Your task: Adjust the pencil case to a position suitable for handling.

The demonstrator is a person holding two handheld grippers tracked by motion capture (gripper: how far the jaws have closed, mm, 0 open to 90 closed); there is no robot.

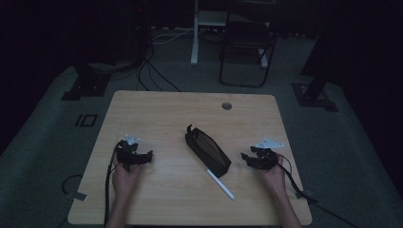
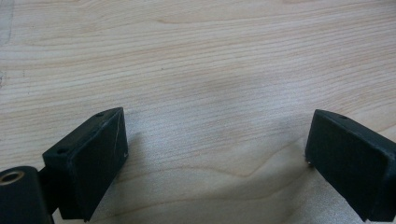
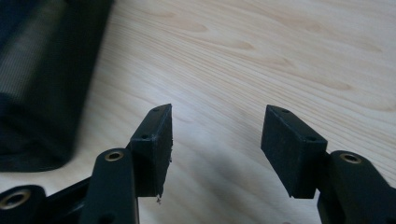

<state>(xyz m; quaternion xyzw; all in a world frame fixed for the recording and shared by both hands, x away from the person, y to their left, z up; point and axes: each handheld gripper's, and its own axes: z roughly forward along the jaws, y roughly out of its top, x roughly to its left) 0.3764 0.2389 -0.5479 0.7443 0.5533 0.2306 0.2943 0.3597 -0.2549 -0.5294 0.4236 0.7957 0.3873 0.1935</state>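
A black pencil case [image 1: 207, 148] with a mesh side lies slanted in the middle of the wooden table [image 1: 190, 114]. A white pen [image 1: 220, 184] rests just off its near end. My left gripper [image 1: 142, 156] sits at the left of the table, held in a hand, open and holding nothing; its view has only bare wood between the jaws [image 2: 217, 140]. My right gripper [image 1: 248, 158] hovers at the right, open and empty, pointing toward the case. The case's dark mesh [image 3: 42, 79] is at the left of the right gripper view, clear of the jaws.
A round cable hole [image 1: 226, 106] sits near the table's far edge. Beyond the table stand a black folding chair [image 1: 247, 42] and a white post [image 1: 195, 33] on dim grey floor, with cables running across it.
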